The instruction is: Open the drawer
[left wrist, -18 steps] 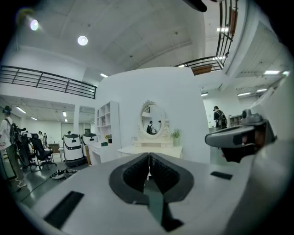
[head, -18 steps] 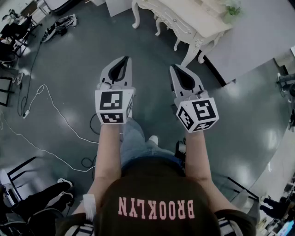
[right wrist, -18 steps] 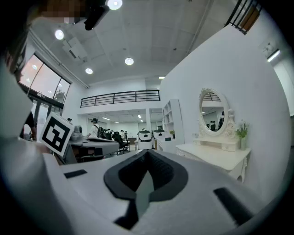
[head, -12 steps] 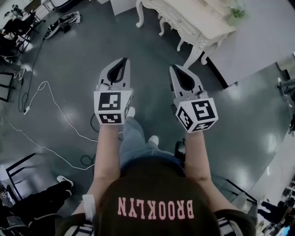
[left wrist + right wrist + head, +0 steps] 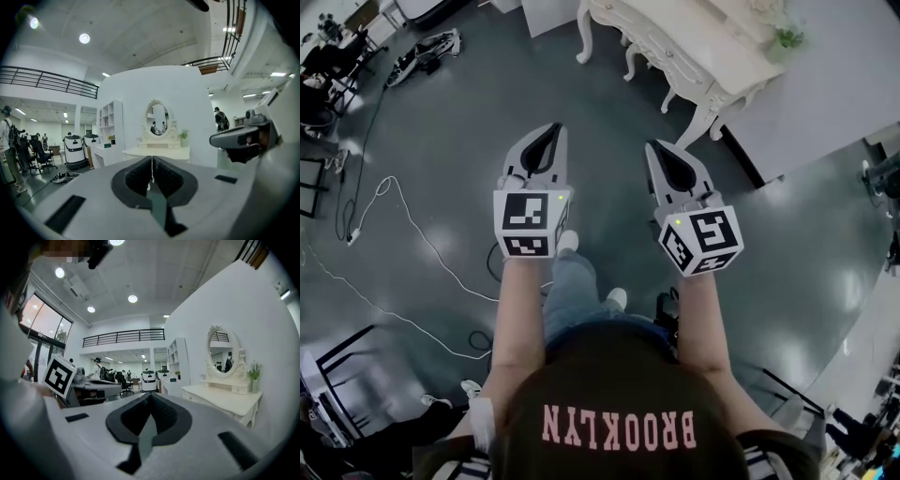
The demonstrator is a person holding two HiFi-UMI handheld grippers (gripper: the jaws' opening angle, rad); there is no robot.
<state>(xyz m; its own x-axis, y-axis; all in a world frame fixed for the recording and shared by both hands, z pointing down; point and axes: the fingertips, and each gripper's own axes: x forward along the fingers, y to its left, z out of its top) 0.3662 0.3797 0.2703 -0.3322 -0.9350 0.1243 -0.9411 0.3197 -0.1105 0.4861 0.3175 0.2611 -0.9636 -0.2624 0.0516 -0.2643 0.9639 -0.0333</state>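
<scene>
A white carved dressing table [image 5: 694,42] stands ahead at the top of the head view, its drawer front [image 5: 654,44] facing me across dark floor. My left gripper [image 5: 551,129] and right gripper [image 5: 656,147] are held side by side at about waist height, both shut and empty, well short of the table. In the left gripper view the table [image 5: 157,152] with its oval mirror [image 5: 158,119] sits straight ahead past the closed left gripper [image 5: 151,165]. In the right gripper view the table [image 5: 225,399] stands to the right of the closed right gripper [image 5: 149,398].
A white wall panel [image 5: 825,84] backs the table, and a small plant [image 5: 786,36] stands on it. White cables [image 5: 403,216] trail over the floor at left, beside chairs [image 5: 323,66] and a black frame [image 5: 337,356]. White machines [image 5: 75,150] and people stand further back.
The person has stepped forward, one foot showing further ahead, and the table sits slightly nearer. Both grippers keep side by side and stay shut.
</scene>
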